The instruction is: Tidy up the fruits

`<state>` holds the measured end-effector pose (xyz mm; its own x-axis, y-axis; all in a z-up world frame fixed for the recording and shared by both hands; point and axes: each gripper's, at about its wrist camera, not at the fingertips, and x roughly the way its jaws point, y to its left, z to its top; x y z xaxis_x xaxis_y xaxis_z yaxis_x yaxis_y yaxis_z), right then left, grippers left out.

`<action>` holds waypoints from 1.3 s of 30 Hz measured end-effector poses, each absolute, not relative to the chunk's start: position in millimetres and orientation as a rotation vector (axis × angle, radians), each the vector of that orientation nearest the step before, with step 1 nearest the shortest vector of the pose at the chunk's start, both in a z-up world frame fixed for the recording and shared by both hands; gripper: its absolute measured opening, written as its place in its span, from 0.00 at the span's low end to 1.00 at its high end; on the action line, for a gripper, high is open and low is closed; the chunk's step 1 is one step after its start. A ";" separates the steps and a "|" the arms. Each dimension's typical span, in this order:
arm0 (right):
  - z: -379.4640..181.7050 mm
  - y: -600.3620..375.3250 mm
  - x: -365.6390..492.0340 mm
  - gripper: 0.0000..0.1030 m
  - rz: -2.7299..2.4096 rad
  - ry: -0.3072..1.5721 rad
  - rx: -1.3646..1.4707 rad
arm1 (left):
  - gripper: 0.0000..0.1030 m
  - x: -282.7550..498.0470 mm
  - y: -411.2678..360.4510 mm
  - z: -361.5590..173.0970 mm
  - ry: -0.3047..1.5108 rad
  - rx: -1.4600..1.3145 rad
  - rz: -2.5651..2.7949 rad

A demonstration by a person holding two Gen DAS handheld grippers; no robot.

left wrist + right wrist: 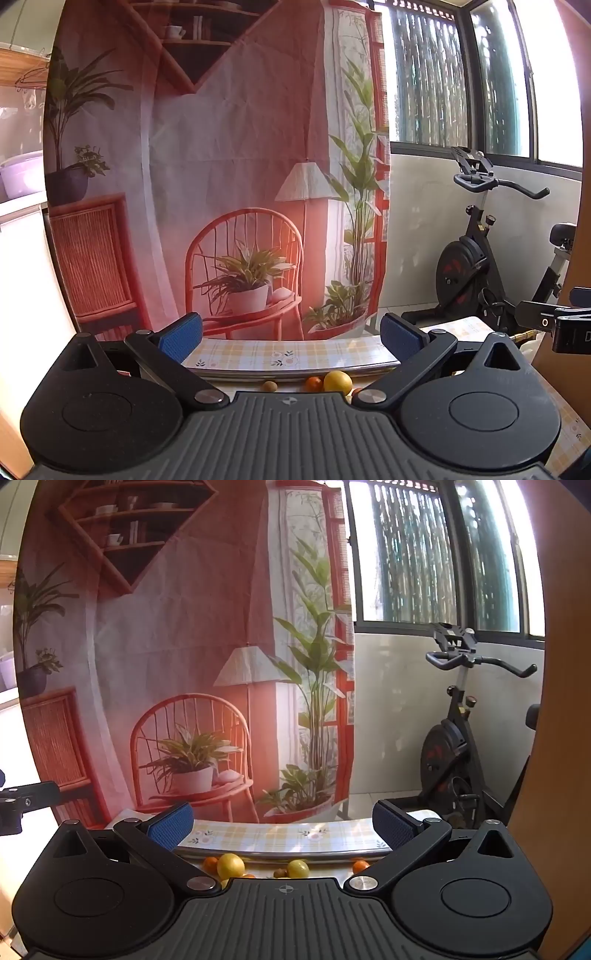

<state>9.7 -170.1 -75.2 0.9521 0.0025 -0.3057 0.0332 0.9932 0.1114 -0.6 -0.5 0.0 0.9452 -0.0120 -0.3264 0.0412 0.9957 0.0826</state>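
**Fig. — Both grippers spread wide, nothing held, fruit low on table ahead**

My left gripper [291, 334]: jaws fully apart, blue pads [181, 339] w/ only air betw. them. My right gripper [282, 821]: same, spread wide, blue pads [171, 827] bare, nothing grasped. Both tilt slightly downward over the table.

Betw. the left jaws, just past the gripper body: a yellow lemon [338, 381] touching a small orange fruit [314, 384] on its left; a small brown fruit [270, 386] sits apart, further left. Right view shows more: a big lemon [230, 866] w/ an orange one [210, 863] beside it at left, a smaller yellow-green fruit [298, 868] near centre w/ a brown one [280, 873] touching its left side, and another orange fruit [360, 866] well apart at right. Gripper bodies hide the nearer table, so fruit closer in can't be told.

Behind the fruit: a raised edge of checked tablecloth [288, 356] runs across as a low step. Beyond the far table edge hangs a printed backdrop [236, 166]; an exercise bike [480, 258] stands at right, below the window [461, 74]. My right gripper's tip [554, 321] shows at the left view's right edge, well clear of the left jaws.
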 end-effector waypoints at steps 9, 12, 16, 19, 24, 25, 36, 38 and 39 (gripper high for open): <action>-76.7 -170.7 9.7 1.00 -0.004 0.311 0.120 | 1.00 0.0 3.4 -6.7 0.341 0.083 -0.036; -73.9 -165.3 16.2 1.00 -0.015 0.331 0.112 | 1.00 3.1 2.7 -2.3 0.352 0.077 -0.030; -73.8 -170.0 11.8 1.00 -0.017 0.330 0.114 | 1.00 1.6 1.9 -3.8 0.344 0.081 -0.031; -73.2 -169.1 11.6 1.00 -0.017 0.329 0.115 | 1.00 -0.9 0.2 -4.6 0.339 0.085 -0.032; -73.2 -167.9 10.4 1.00 -0.017 0.321 0.112 | 1.00 -2.6 0.9 -1.5 0.326 0.085 -0.026; -73.2 -167.6 9.5 1.00 -0.016 0.319 0.112 | 1.00 -3.9 0.9 -1.1 0.319 0.086 -0.025; -68.2 -168.9 1.2 1.00 -0.023 0.290 0.116 | 1.00 -9.9 -0.6 1.0 0.272 0.085 -0.029; -68.5 -166.6 0.0 1.00 -0.025 0.286 0.112 | 1.00 -9.9 1.0 0.7 0.274 0.075 -0.035; -67.8 -166.5 -0.1 1.00 -0.025 0.285 0.111 | 1.00 -8.8 3.2 1.2 0.276 0.066 -0.039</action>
<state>-0.1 -166.5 -67.8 0.9595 -0.0090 -0.2817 0.0404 0.9936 0.1057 -8.8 3.2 1.2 0.9615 -0.0294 -0.2733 0.0476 0.9971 0.0601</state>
